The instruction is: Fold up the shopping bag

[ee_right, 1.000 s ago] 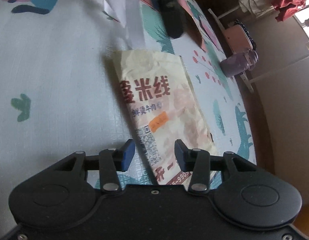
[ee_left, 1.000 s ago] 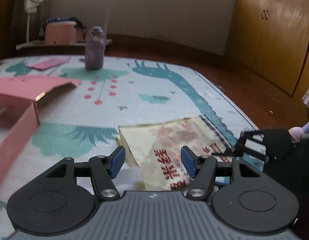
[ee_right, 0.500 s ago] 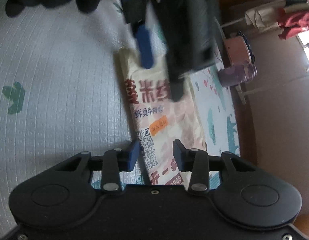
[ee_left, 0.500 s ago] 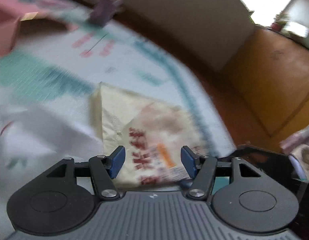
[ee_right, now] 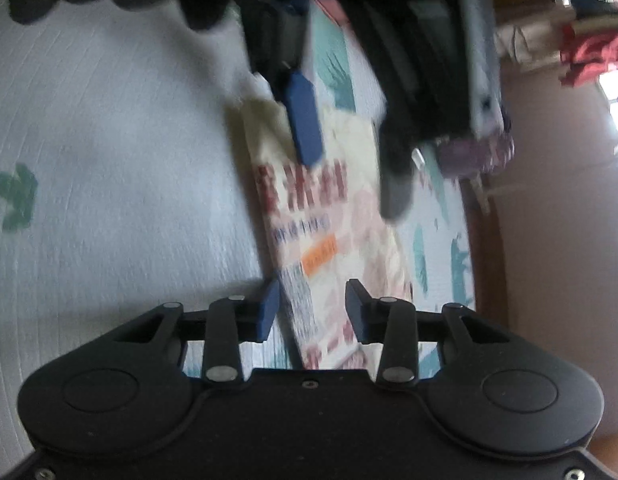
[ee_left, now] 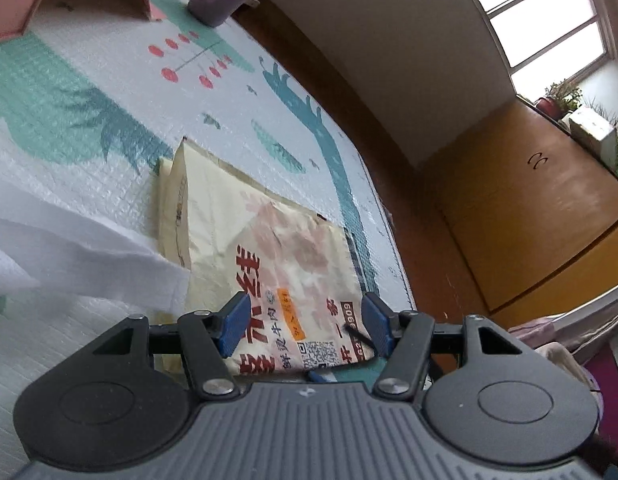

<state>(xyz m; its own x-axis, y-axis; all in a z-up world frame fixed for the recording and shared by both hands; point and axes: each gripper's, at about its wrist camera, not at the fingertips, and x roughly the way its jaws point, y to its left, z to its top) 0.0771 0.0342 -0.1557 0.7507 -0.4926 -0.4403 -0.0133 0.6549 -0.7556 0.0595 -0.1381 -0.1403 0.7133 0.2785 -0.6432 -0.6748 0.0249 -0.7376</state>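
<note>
The shopping bag (ee_left: pixel 269 264) lies flat on the play mat (ee_left: pixel 89 120), its long axis running away from my right fingers (ee_right: pixel 312 306), which straddle its near short end, opening, gripping nothing. My left fingers (ee_left: pixel 305 326) stand half open and empty over the same bag from the side, near its printed end; its white handles (ee_left: pixel 69 256) trail off the far end.

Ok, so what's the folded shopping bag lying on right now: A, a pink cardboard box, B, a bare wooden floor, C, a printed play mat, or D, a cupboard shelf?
C: the cream shopping bag with red lettering lies flat on the white play mat printed with teal animals, and the wooden floor begins beyond the mat's edge.
</note>
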